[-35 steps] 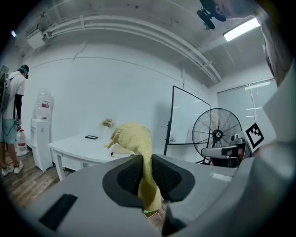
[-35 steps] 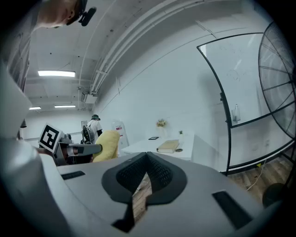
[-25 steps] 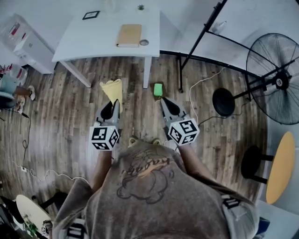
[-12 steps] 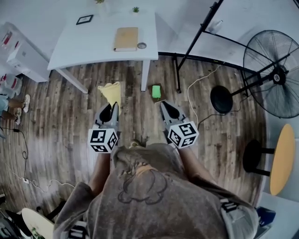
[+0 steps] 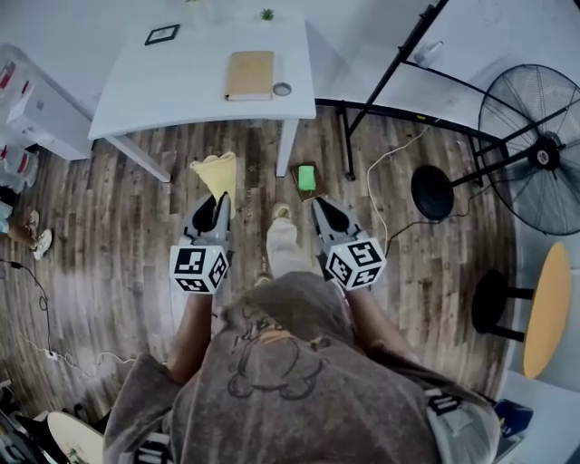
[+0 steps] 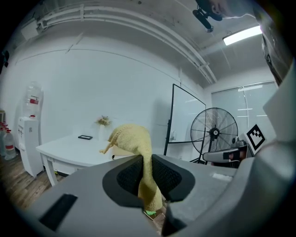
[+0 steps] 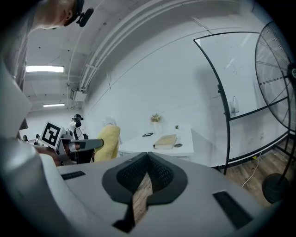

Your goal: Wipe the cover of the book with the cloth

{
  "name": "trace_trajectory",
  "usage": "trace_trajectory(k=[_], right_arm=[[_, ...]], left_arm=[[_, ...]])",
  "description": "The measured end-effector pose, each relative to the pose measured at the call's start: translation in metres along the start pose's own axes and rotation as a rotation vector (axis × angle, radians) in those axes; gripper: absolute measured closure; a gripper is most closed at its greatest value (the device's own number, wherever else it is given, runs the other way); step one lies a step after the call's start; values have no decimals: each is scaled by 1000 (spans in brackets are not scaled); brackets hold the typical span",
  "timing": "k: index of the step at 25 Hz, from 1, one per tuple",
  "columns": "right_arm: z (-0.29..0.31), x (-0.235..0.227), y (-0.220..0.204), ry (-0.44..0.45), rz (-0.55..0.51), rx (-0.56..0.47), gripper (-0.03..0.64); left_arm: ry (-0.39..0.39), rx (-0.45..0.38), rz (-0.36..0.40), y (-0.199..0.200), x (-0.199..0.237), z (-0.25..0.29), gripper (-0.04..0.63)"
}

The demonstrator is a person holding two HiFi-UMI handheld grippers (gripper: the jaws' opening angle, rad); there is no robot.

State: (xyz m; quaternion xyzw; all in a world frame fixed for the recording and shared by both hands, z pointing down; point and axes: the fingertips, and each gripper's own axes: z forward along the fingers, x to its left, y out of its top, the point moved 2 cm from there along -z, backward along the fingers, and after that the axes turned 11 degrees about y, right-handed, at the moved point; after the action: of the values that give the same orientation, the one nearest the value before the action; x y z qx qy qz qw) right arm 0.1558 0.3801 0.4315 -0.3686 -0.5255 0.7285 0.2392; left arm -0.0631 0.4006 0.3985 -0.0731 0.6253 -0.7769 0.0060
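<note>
A tan book [image 5: 250, 74] lies on the white table [image 5: 172, 86] ahead of me, also visible in the right gripper view as the book [image 7: 165, 141]. My left gripper [image 5: 217, 201] is shut on a yellow cloth [image 5: 217, 172], which sticks up between the pads as the cloth [image 6: 134, 143] in the left gripper view. My right gripper [image 5: 319, 203] is shut with nothing in it; its tips meet in the right gripper view [image 7: 147, 154]. Both grippers hang over the wooden floor, well short of the table.
A small round object [image 5: 282, 89] sits beside the book, a dark frame [image 5: 162, 34] and a small plant [image 5: 266, 14] farther back. On the floor lie a green item [image 5: 307, 178], cables and a whiteboard stand's legs [image 5: 349, 136]. A fan [image 5: 535, 149] stands right.
The person has stepped forward: a leg and foot now show between the grippers. The table has shifted slightly in view. Both grippers keep their pose and the cloth stays held.
</note>
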Motion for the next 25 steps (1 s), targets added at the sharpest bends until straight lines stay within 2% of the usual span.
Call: trace_trajectory(k=[11,25], right_arm=[[89,-48,18,29,-1,12,624],[206,-146,81,77,13,24,624]], left_arm=[[15,3,-3,9,41,81,546],[40,22,-1,54,74,219,546]])
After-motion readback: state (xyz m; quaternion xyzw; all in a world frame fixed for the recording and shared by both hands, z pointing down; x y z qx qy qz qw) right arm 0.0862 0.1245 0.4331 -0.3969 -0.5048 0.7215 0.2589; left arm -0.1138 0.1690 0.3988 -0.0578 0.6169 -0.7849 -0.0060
